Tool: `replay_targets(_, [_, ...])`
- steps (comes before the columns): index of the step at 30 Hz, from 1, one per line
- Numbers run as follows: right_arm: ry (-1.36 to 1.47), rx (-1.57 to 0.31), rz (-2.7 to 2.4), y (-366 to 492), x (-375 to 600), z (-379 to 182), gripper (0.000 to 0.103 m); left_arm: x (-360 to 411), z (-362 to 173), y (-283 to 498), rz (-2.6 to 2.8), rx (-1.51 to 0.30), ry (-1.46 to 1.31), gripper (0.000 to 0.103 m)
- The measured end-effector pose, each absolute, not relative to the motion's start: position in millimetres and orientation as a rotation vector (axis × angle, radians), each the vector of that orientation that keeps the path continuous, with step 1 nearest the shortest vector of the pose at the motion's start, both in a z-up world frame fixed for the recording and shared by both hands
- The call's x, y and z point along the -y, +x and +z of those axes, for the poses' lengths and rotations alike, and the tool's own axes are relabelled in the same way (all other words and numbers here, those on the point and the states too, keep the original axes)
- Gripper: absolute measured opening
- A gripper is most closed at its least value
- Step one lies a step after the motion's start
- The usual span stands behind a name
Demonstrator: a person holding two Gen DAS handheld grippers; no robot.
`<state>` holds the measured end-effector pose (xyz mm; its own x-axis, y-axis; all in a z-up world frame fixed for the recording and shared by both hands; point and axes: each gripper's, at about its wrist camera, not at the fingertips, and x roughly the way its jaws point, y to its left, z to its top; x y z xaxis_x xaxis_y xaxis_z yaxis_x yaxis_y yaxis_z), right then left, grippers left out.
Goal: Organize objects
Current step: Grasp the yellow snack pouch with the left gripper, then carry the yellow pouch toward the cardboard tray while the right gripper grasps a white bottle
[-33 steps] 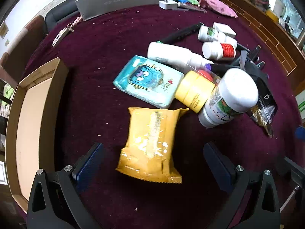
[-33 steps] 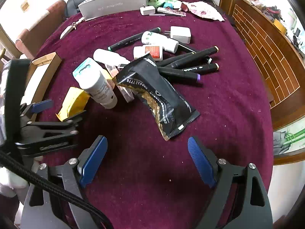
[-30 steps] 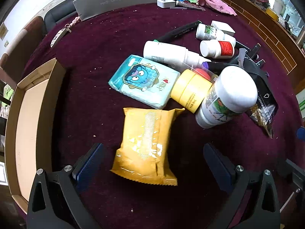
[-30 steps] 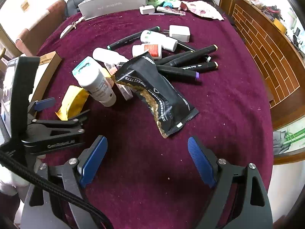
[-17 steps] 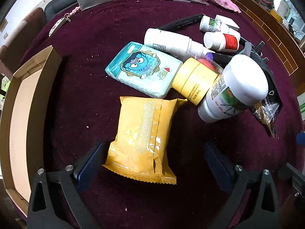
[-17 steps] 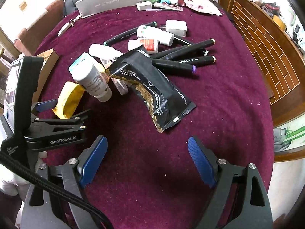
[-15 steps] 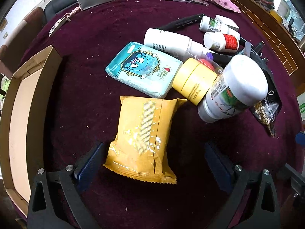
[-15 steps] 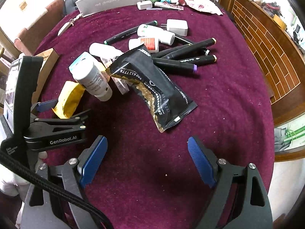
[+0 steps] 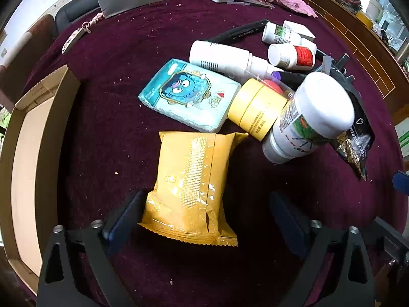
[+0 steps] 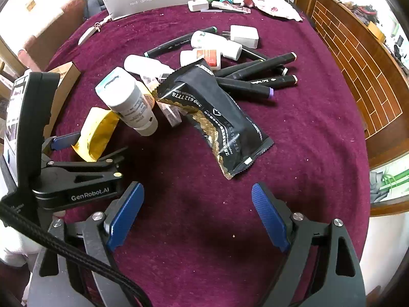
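Closing L gripper (image 9: 204,217) round yellow packet (image 9: 191,186), pads not gripping yet; R gripper (image 10: 196,217) spread, empty.

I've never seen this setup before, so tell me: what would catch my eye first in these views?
The yellow snack packet lies between the fingers of the left gripper, whose jaws have just been closing around it. Beyond it, a big white-capped bottle leans in a clutter beside a black foil packet; the right gripper hovers open.
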<state>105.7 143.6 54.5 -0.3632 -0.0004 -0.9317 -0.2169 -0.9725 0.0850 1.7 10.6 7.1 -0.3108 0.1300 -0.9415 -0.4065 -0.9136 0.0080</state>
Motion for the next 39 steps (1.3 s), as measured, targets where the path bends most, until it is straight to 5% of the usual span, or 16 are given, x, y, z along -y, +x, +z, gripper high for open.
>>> replay_targets(2, [-1.671, -0.292, 2.481, 104.0, -144.0, 57.9, 0.088, -7.2, 13.4, 1.4, 2.277, -0.332, -1.570, 0.048])
replay_targets(3, [-1.657, -0.296, 2.489, 102.8, -145.1, 60.8, 0.088, -5.4, 15.5, -2.3, 2.272, -0.319, -1.573, 0.043])
replay_targets(16, [-1.626, -0.261, 2.541, 66.4, -131.0, 75.1, 0.088, -6.5, 15.8, -18.9, 2.264, -0.314, -1.500, 0.040])
replay_targets(28, [-1.661, -0.219, 2.589, 35.3, -107.0, 60.6, 0.086, 66.4, 46.1, -10.7, 2.259, 0.035, -1.558, 0.039])
replay_targets(33, [-1.697, -0.212, 2.560, 23.3, -102.4, 47.1, 0.060, 80.2, 50.0, -6.5, 2.264, 0.050, -1.565, 0.039])
replay_targets(36, [-1.735, -0.295, 2.556, 21.2, -104.4, 40.6, 0.032, 86.1, 53.6, -4.3, 2.276, 0.059, -1.560, 0.039])
replay_targets(39, [-1.726, -0.347, 2.558, 23.9, -106.8, 43.2, 0.032, 92.9, 57.6, -4.2, 2.282, 0.084, -1.557, 0.039])
